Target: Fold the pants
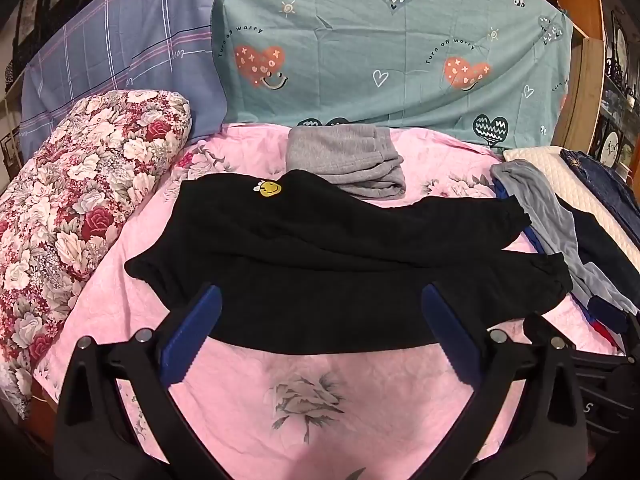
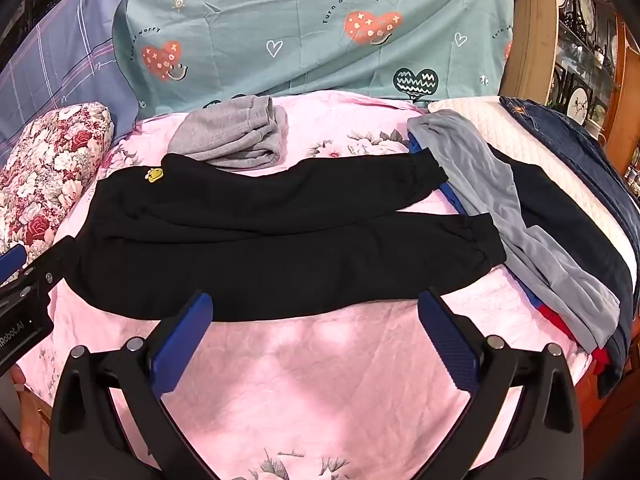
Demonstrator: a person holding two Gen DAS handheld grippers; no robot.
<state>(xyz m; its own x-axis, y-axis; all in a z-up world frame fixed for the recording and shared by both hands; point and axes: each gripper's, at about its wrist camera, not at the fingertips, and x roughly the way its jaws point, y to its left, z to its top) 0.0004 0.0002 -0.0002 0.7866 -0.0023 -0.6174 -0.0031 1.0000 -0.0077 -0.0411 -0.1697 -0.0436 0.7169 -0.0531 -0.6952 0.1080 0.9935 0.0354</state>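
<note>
The black pants (image 2: 280, 240) lie flat across the middle of the pink bed sheet (image 2: 320, 380), waistband toward its left edge, cuffs toward the right edge. They look soft, light and limp, so waistband corners and cuffs seem the best holds. Both the left gripper (image 1: 320, 304) and the right gripper (image 2: 316, 308) hang with fingers spread apart, empty, at the near edge of the pants.

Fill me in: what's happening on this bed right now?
A person holds two grippers over black pants spread flat on the pink bedsheet, legs pointing right. The left gripper and right gripper are both open and hold nothing. Folded grey pants lie behind, with a pile of other clothes on the right.
</note>
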